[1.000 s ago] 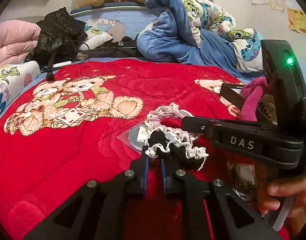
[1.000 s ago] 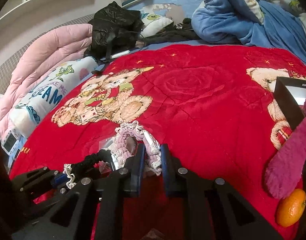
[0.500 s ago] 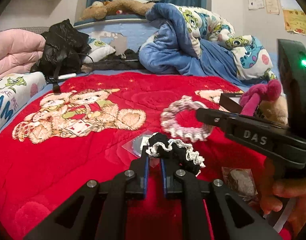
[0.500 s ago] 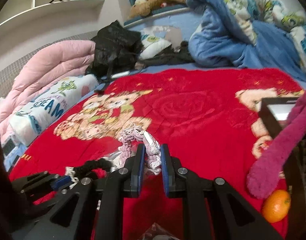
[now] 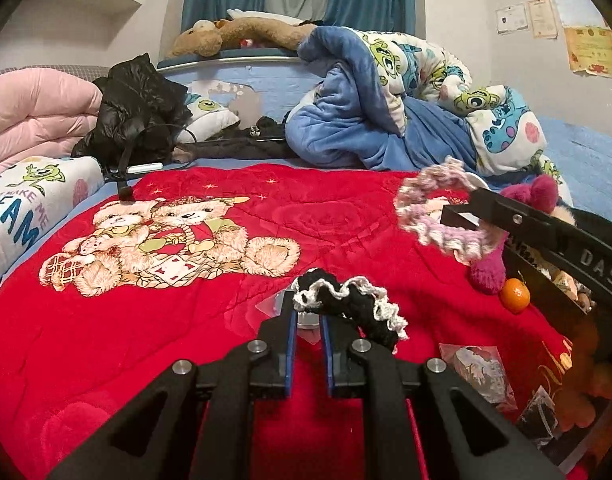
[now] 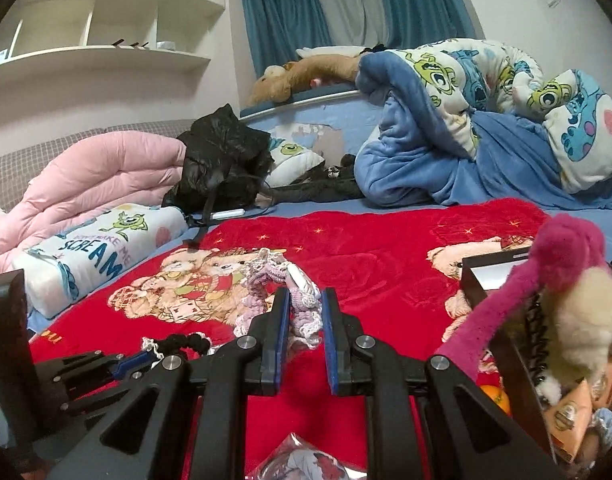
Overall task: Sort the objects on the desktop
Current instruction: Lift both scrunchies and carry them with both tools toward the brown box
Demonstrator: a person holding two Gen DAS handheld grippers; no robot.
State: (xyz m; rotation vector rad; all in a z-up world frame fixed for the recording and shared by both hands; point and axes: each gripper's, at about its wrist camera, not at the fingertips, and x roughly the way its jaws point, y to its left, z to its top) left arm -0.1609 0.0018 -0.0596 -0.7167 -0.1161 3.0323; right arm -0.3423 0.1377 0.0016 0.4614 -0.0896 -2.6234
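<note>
Since a second ago both scrunchies have come up off the red blanket. The left claw is clenched on the black scrunchie, which drapes from its tips to the right. The scrunchie now hangs just above the round clear packet that it lay on before. The right claw grips the pink scrunchie, bunched between its blue pads. It has travelled further: in the left wrist view the pink ring was low beside the black one and now hangs higher and well to the right. There it is near the dark box and the magenta plush toy.

Ahead of both claws the blanket lies open up to the heaped blue quilt. Right of the right claw the box's near edge and the toy crowd the way, with an orange at the box's foot. Below the claws lie crinkled snack packets.
</note>
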